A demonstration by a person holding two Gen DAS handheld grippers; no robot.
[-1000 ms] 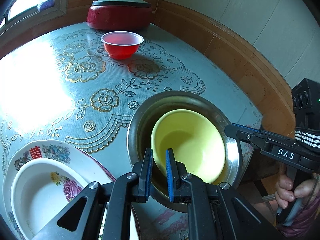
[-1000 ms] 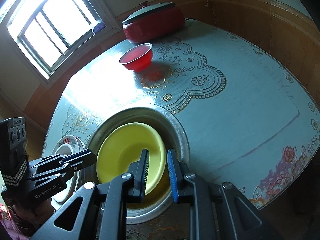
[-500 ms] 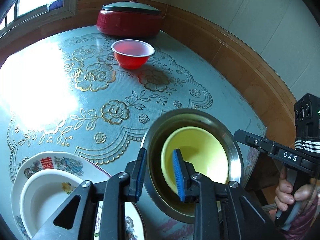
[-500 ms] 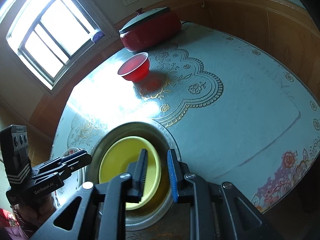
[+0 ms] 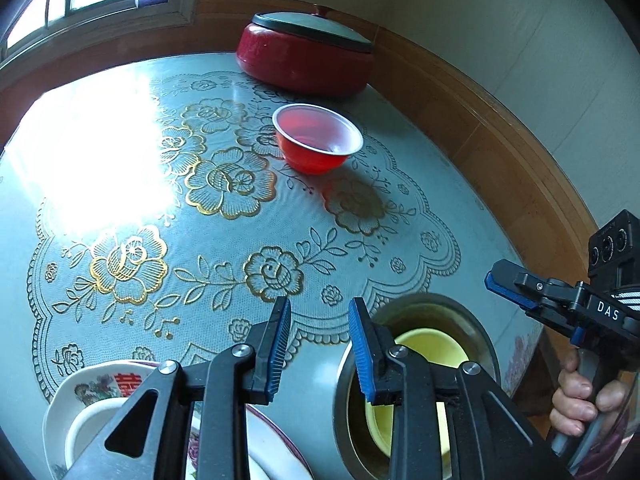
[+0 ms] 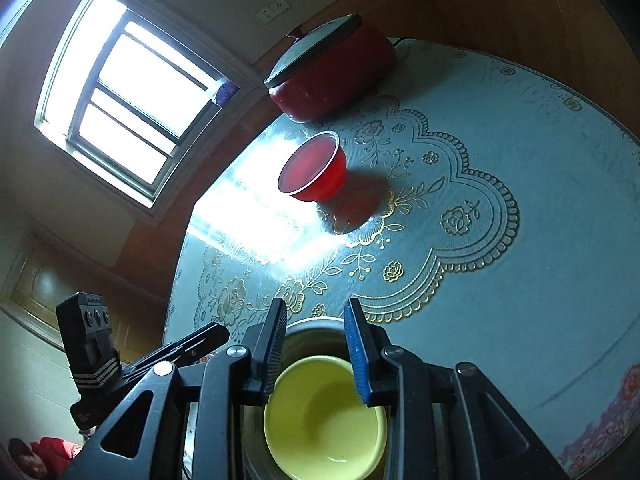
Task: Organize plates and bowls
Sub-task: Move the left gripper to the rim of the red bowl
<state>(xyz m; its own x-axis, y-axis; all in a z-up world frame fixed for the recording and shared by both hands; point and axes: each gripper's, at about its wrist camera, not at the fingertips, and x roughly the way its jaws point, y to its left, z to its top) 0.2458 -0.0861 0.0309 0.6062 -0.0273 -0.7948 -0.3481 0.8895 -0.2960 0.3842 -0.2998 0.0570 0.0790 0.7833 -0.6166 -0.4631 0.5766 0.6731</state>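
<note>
round yellow bowl [image 6: 324, 416] upright inside shiny steel basin [image 5: 476, 320]; left gripper [image 5: 320, 344] and right gripper [image 6: 316, 348] both spread, empty.

Daylight pours in from the window [image 6: 128, 92], which is blown out to white. It throws a hard glare patch across the glossy tabletop [image 5: 424, 184], washing out the pattern there. The red bowl [image 5: 318, 138] casts a soft shadow away from the window. Both views are sharp at centre, with strong fisheye bending and dark vignetted corners.
</note>
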